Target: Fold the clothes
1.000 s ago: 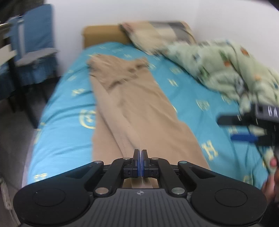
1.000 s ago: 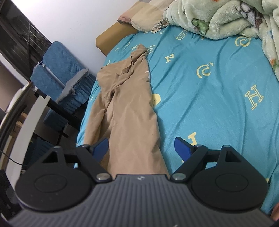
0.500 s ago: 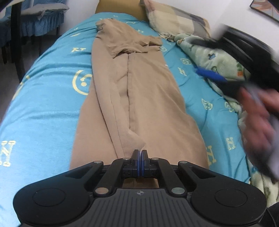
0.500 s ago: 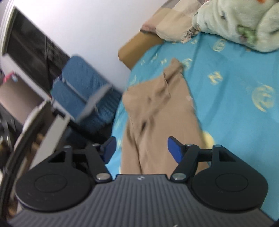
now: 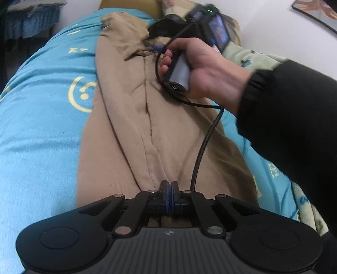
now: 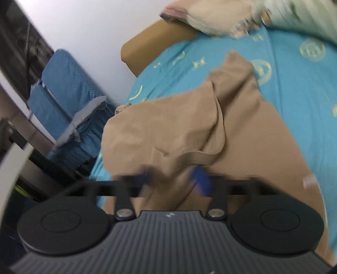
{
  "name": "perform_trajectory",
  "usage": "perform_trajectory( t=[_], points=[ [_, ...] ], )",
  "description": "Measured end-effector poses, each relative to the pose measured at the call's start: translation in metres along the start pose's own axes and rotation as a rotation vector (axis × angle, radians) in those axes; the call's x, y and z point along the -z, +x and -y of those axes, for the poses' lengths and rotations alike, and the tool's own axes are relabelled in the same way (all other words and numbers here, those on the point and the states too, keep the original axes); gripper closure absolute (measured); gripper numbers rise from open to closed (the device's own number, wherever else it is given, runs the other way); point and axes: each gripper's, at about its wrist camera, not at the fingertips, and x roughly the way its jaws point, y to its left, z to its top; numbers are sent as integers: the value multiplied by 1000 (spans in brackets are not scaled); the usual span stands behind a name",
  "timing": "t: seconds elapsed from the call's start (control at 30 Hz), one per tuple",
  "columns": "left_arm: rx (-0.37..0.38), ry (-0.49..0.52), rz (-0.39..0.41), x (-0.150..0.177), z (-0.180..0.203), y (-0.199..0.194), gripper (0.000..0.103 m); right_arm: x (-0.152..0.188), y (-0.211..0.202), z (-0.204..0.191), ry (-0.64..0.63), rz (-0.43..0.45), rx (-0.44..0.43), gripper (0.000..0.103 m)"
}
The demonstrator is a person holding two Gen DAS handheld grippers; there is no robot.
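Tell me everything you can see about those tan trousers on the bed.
The tan trousers are soft, thin, matte cloth, lying lengthwise on the blue bedsheet with the legs laid together and long creases down the middle. The left gripper is shut on the near end. At the far end the right gripper closes on a raised fold near the waistband, which is rumpled and lifted. A black cable trails over the cloth.

You've got a blue sheet [image 6: 299, 88] with yellow logos covering the bed. At 10 o'clock stands a blue chair [image 6: 61, 88]; at 1 o'clock, a pillow [image 6: 212, 19] beside a green blanket [image 5: 252, 59].
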Motion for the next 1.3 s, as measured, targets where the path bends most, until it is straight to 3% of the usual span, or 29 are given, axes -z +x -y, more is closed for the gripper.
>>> perform_trajectory(
  t=[0.1,0.17,0.33,0.5,0.6,0.67,0.7,0.77,0.8,0.83,0.87,1.07,1.3],
  points=[
    [-8,16,61,4,2,-9,101,-9,-19,-7,-91,114,-24,96],
    [1,32,110,8,6,-21,102,-19,-37,-4,-81,185,-38,96],
    [54,43,108,20,10,-39,102,-40,-65,22,-15,265,8,96],
    [50,32,51,21,9,-34,102,-42,-52,32,-106,216,106,96],
    [29,43,47,18,8,-27,101,-43,-41,33,-167,177,118,94],
    [27,65,53,17,11,-28,89,-45,-40,31,-155,156,95,93],
    [28,78,57,17,12,-30,84,-46,-42,31,-149,144,78,88],
    [26,102,81,16,14,-35,63,-45,-54,27,-152,132,59,60],
    [23,114,96,16,14,-38,58,-44,-62,23,-154,137,59,28],
    [21,126,111,15,15,-41,47,-44,-69,20,-157,142,58,11],
    [17,135,132,15,15,-46,40,-43,-77,17,-159,147,58,12],
    [-39,119,282,10,14,-83,24,-30,-157,1,-161,170,30,13],
    [-99,8,327,-4,6,-99,24,22,-275,-9,-184,146,-20,14]
  ],
)
